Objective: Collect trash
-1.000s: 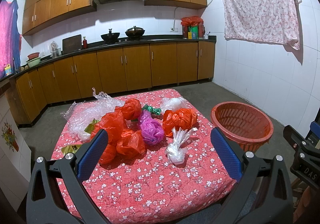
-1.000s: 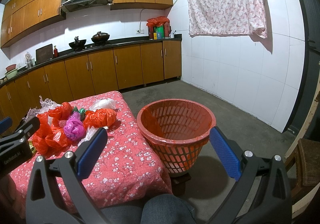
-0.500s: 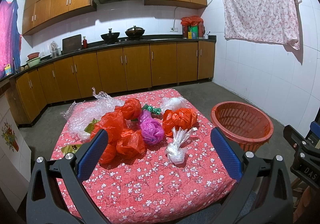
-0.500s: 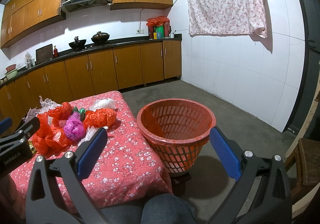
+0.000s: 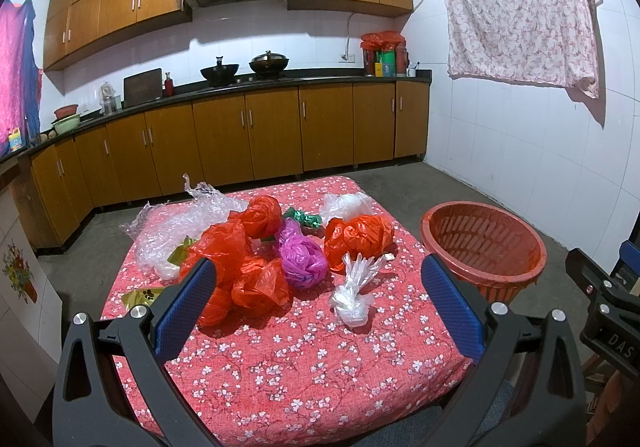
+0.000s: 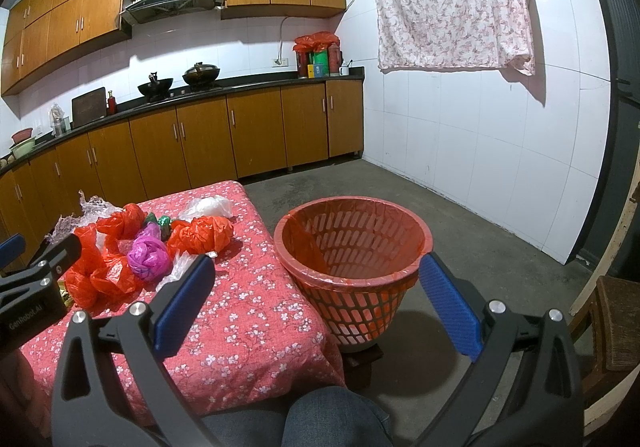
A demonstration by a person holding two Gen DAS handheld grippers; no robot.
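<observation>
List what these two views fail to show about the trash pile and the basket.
- Basket bottom: in the right wrist view its own walls hide the floor inside; in the left wrist view only the far inner wall shows.
- Gold wrapper: left wrist view, partly behind the left gripper's fingers.
- Small white bag: right wrist view, partly behind the right gripper's fingers.
- Bags under the red pile: covered from both views.

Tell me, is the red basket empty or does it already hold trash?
Empty. The right wrist view looks into the red basket and shows only its slotted walls and liner; no trash inside.
</observation>
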